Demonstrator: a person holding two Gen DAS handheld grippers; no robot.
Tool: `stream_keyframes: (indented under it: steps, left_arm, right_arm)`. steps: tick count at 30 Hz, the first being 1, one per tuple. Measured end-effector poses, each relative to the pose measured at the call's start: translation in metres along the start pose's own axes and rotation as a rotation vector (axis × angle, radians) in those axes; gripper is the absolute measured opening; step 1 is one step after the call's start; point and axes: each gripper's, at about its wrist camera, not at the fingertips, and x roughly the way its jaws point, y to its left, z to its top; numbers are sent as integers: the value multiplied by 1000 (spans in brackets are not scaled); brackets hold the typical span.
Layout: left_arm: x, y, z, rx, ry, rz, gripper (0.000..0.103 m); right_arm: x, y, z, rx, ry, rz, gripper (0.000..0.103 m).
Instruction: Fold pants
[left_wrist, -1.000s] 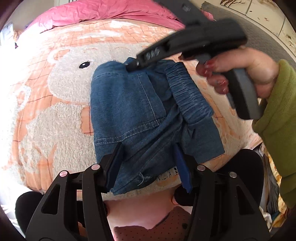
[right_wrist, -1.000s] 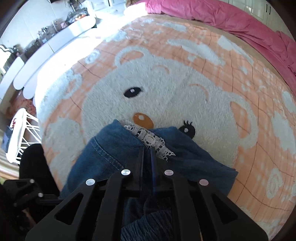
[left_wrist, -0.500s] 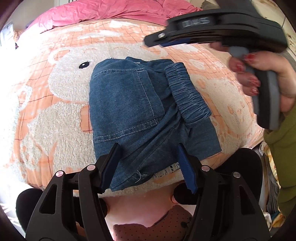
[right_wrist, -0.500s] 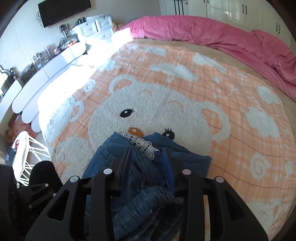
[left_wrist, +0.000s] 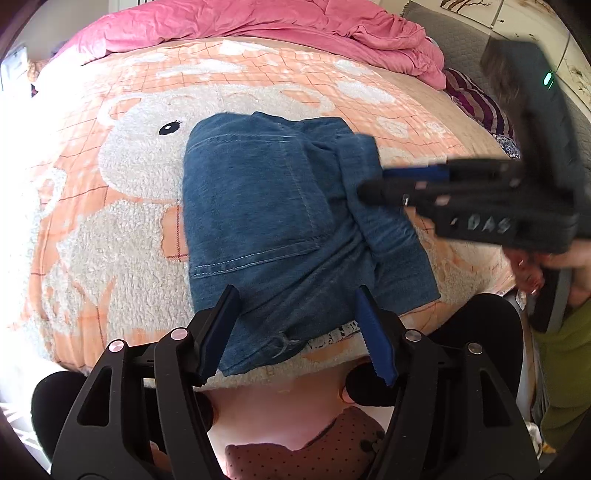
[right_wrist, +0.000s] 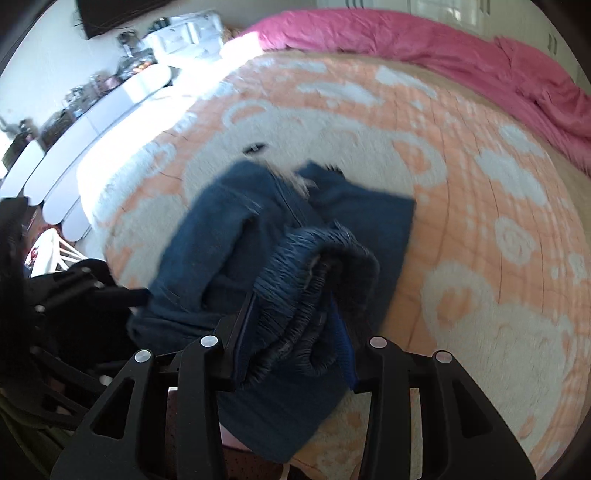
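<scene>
Blurring right gripper (left_wrist: 373, 184) at pants (left_wrist: 258, 221) waistband.

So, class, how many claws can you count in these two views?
2. The left claw is open over the near hem of the pants. The right claw, at their right edge, straddles the elastic waistband. None seems hidden.

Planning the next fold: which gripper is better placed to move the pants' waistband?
Right. The right gripper already straddles the elastic waistband; the left gripper is open at the pants' near edge.
</scene>
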Motion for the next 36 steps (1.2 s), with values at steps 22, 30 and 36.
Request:
stream_keyframes:
  steps: [22, 30, 36]
  left_arm:
    - [-51, 17, 24, -14, -131, 79, 80]
    - [-50, 34, 39, -39, -143, 120, 88]
    - [-38, 44, 43, -49, -127, 130, 90]
  right_arm:
    - [-114, -4, -1, 86, -343, -120, 75]
    - [-105, -20, -11, 169, -330, -172, 85]
    - [-87, -30, -21, 228, -292, -196, 91]
